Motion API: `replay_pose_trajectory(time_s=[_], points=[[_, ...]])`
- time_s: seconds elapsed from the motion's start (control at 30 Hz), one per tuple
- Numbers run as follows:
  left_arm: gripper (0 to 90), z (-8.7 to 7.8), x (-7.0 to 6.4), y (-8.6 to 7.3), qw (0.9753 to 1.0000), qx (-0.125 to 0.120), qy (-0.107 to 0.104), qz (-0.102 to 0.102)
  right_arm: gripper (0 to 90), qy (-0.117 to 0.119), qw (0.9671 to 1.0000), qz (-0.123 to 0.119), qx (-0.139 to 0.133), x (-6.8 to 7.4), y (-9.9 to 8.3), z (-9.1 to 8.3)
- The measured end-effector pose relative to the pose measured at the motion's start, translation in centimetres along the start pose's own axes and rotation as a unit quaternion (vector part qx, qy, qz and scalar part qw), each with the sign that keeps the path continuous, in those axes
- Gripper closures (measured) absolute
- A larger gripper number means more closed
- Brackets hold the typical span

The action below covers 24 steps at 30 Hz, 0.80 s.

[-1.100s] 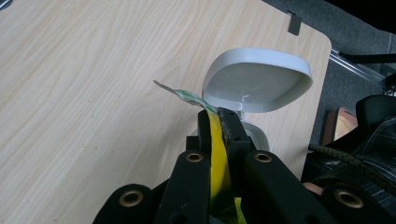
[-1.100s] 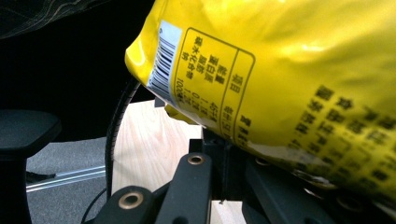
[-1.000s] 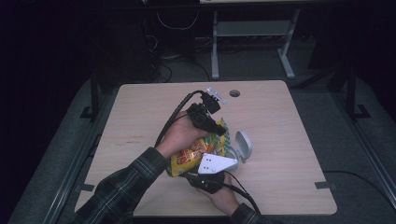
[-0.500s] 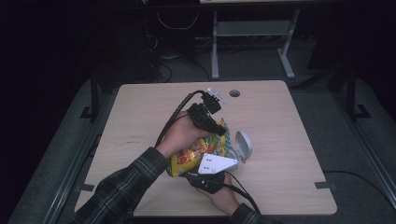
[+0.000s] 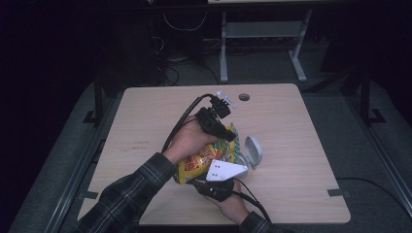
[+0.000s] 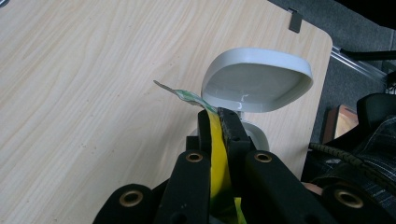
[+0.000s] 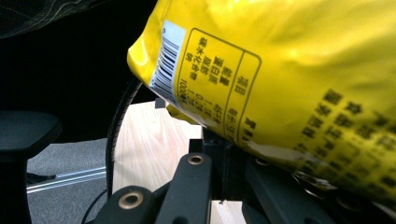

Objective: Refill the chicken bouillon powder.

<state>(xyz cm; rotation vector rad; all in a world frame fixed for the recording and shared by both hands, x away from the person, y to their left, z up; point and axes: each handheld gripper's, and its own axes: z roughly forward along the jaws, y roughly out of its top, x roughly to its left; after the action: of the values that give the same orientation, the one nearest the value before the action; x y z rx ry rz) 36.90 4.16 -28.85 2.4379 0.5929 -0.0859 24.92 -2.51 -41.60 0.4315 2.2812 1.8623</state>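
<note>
Left gripper (image 6: 215,122) clamps the top seal of the yellow snack bag (image 5: 206,158) while the right gripper (image 7: 223,154) pinches its lower edge, apparently to stretch it for tearing, white open-lid container (image 6: 254,84) just beyond on the worktop (image 5: 301,145).

Bare wooden table (image 5: 145,121), dark surroundings.

Left gripper (image 5: 224,130): matte black body, small grey three-cornered plate at 1 o'clock end, thick black cable looping off toward 9 o'clock. In left gripper view, two black jaws with brass-ringed screw holes at bases. Right gripper (image 5: 228,171): black body under pale grey three-cornered plate with dark dots; black cable trailing toward 5 o'clock. Dark plaid flannel sleeve (image 5: 124,194) on left forearm.
</note>
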Motion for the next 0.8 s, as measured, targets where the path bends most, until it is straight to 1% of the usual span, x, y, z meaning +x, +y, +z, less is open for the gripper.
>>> replay_pose_trajectory(time_s=[0.37, 0.8], points=[[90.0, 0.07, -0.07, 0.13, 1.0, 0.004, 0.0, 0.0, 90.0, 0.0, 1.0, -0.001, -0.002, 0.01, 0.02, 0.0], [90.0, 0.13, -0.08, 0.19, 1.0, 0.004, 0.0, 0.002, 90.0, 0.0, 1.0, 0.002, -0.002, 0.02, 0.02, -0.04]])
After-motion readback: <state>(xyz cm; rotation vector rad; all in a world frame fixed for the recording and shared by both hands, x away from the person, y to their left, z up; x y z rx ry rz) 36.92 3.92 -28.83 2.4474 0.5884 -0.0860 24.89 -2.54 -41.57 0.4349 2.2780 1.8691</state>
